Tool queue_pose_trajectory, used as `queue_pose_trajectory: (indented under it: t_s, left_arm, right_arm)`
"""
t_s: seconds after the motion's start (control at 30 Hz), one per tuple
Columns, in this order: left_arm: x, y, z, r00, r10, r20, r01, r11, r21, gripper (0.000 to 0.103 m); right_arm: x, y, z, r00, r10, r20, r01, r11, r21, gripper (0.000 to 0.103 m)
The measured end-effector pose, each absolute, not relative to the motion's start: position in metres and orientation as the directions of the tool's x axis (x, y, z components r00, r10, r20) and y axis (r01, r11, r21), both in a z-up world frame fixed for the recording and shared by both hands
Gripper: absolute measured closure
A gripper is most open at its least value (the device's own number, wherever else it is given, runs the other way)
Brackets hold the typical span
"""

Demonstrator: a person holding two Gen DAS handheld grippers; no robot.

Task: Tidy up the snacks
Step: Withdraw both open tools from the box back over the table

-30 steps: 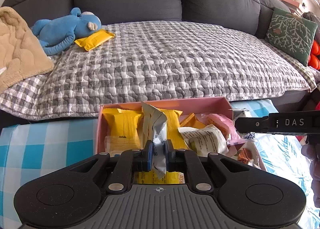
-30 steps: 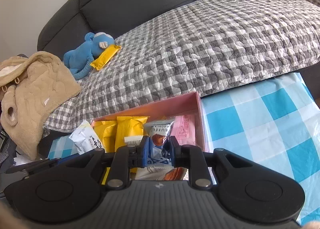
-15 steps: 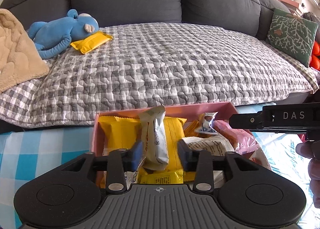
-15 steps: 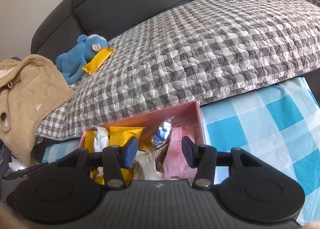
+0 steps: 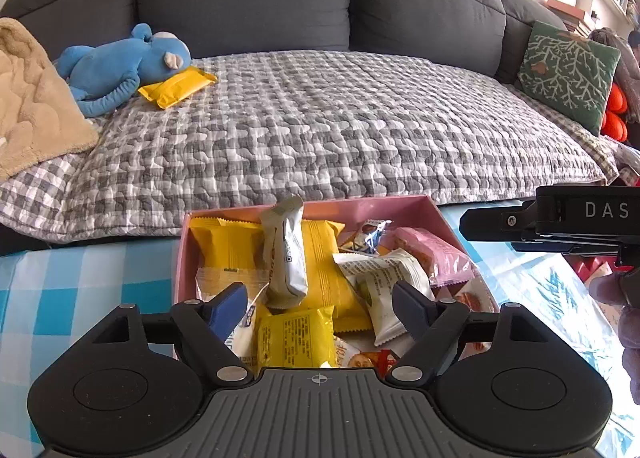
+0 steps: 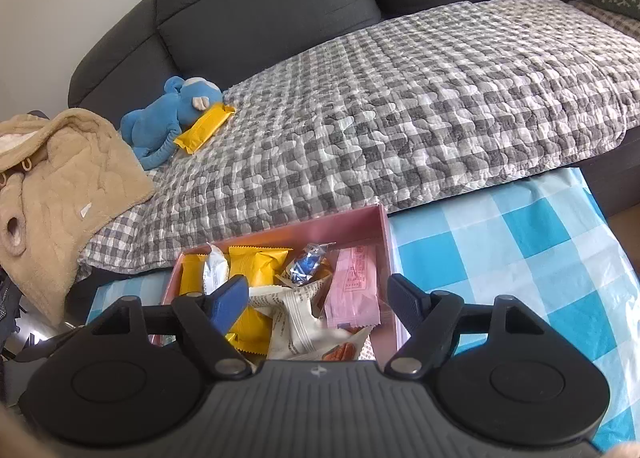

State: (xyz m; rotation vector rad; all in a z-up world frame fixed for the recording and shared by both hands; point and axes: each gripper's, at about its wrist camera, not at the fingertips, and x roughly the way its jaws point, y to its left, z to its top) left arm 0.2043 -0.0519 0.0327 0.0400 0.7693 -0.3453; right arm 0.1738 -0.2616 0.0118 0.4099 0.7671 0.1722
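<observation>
1. Many snack packets fill the pink box (image 5: 438,214), which sits on the blue-checked cloth (image 6: 520,258); a grey-white packet (image 5: 286,254) leans upright among yellow ones.
2. One yellow packet (image 5: 176,88) lies apart on the sofa quilt (image 5: 340,138), beside the blue plush toy (image 5: 120,62), so the task looks nearly but not fully done.
3. Left gripper (image 5: 320,304) and right gripper (image 6: 318,300) hover over the box, jaws opening, pressing on nothing.

A blue-checked tablecloth (image 6: 500,254) carries the pink box (image 6: 385,242) of snack packets
</observation>
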Motion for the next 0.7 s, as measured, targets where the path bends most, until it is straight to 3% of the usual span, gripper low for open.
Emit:
queue_pose_trajectory:
  t_s: [0.7]
  left_arm:
    - [0.13,-0.019,0.024,0.622,-0.291,-0.727,0.282,0.949,-0.138,0.013]
  right_arm:
    - [0.103,-0.248,0.024,0.696,0.288,-0.658,-0.045,0.932,0.36,0.012]
